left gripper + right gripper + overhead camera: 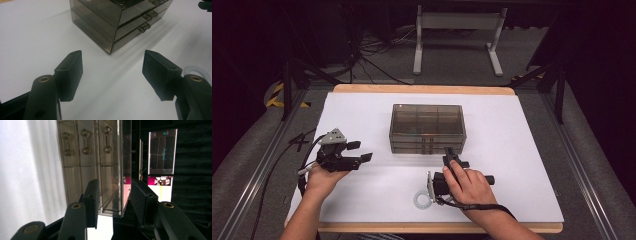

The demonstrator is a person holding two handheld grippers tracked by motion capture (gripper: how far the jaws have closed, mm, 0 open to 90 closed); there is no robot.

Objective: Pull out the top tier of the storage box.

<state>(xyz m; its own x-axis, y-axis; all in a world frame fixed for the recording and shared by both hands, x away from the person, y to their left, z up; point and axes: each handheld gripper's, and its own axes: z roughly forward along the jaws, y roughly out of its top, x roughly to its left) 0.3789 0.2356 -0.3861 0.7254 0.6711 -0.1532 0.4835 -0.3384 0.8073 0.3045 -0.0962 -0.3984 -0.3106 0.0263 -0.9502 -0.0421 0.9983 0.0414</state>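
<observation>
The right tool [451,156], jaws spread around the smoked transparent plastic drawer box's [427,128] front corner, risks shoving the box instead of gripping a handle.

A white table [362,112] with a wood edge holds a dark see-through drawer box [427,128] (three drawers high) and a little white ring [421,200] near the front

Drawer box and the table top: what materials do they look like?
Drawer box: looks like smoke-tinted clear plastic, glossy; dividers and drawer fronts show through its walls, with clear knob pulls. Table top: matte white sheet over a pale wood-look board, seen at the edge.
</observation>
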